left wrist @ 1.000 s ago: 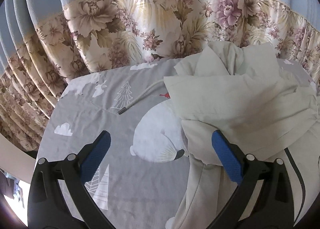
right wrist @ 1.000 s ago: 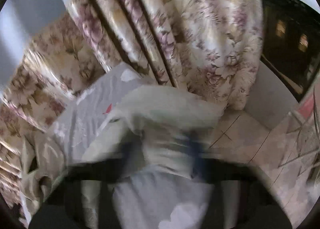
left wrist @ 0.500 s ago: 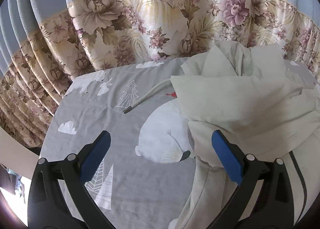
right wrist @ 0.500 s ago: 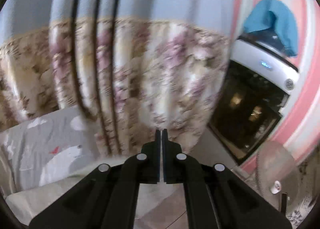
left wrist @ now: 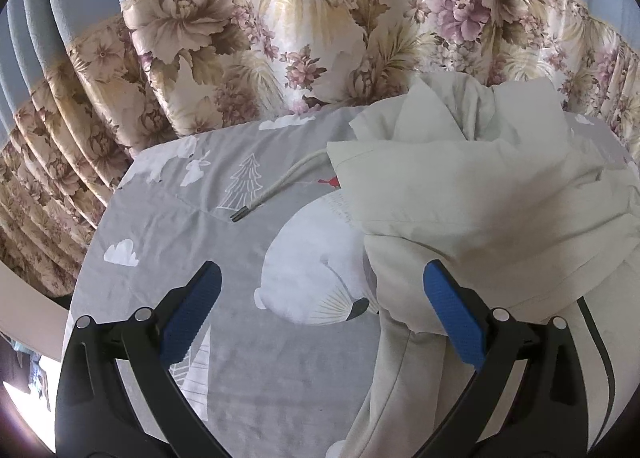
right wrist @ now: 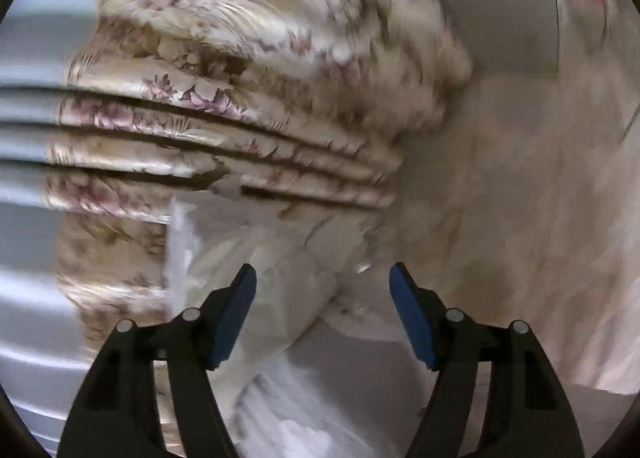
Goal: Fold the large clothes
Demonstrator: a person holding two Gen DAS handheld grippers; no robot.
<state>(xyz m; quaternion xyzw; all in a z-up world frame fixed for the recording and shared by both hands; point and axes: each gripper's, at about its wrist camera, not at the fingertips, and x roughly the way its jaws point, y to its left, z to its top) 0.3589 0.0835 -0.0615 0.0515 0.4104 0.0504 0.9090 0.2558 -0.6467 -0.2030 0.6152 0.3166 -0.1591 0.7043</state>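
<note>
Right gripper (right wrist: 322, 314) swung down since earlier frame, fingers opening, nothing between; left gripper (left wrist: 322, 314) fingers wide, empty. Cream garment (left wrist: 480, 210) heaped on bed (left wrist: 180, 234). Spread flat before folding.

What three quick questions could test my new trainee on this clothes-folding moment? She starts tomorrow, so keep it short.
1. True or false: the left gripper is clamped on the cream garment.
2. The drawstring tip lies on: A) the grey printed sheet, B) the floral curtain, C) the floor.
3. Which gripper's view is motion-blurred?

Key
1. False: its jaws stand wide, gripping nothing.
2. A.
3. The right gripper; its jaws are opening, with nothing clamped.
</note>
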